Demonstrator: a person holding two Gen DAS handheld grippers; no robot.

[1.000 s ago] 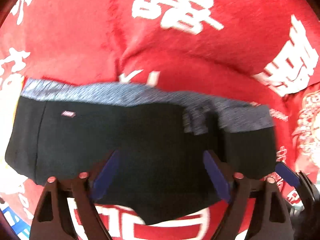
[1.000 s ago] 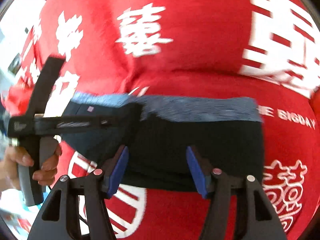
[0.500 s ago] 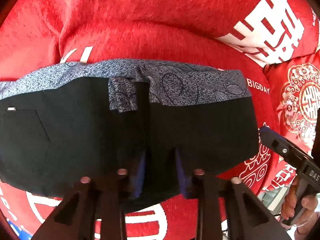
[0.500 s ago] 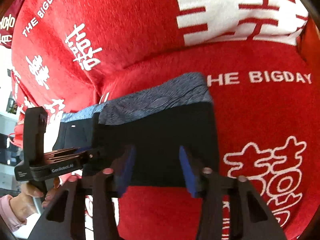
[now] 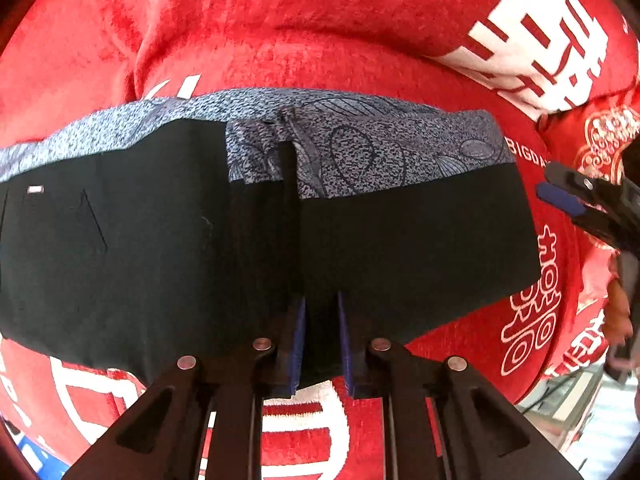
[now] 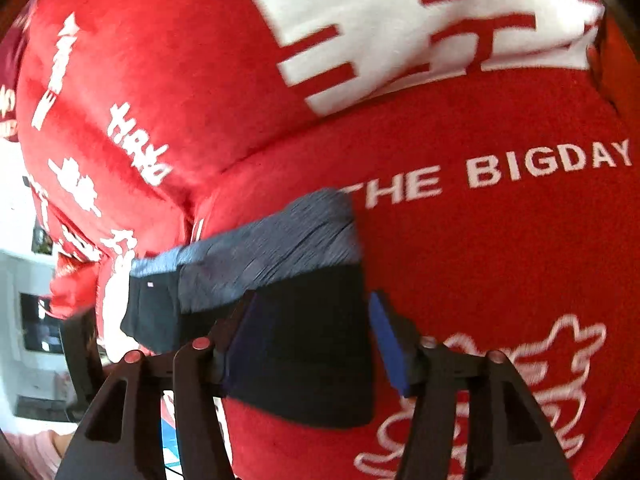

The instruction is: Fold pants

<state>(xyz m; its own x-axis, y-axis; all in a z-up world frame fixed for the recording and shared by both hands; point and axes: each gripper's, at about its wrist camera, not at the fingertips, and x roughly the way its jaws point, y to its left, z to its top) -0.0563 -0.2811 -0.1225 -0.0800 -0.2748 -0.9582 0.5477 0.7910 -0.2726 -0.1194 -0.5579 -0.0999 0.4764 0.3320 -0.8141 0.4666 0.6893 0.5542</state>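
Currently, black shorts [image 5: 400, 240], patterned waistband, on red blanket [image 5: 320, 40]. Left gripper [image 5: 321, 340] pinches near hem; right gripper [image 6: 308, 340], jaws just reopening, straddles right edge ungripped. Risk: single-sided lift skews fold.

Red blanket [image 5: 320, 40] under black folded pants [image 5: 160, 240]

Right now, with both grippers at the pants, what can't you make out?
- Left wrist view: the pants' left end, cut off by the frame edge.
- Left wrist view: the near hem under the left gripper, hidden by its fingers.
- Right wrist view: the patterned waistband, motion-blurred.
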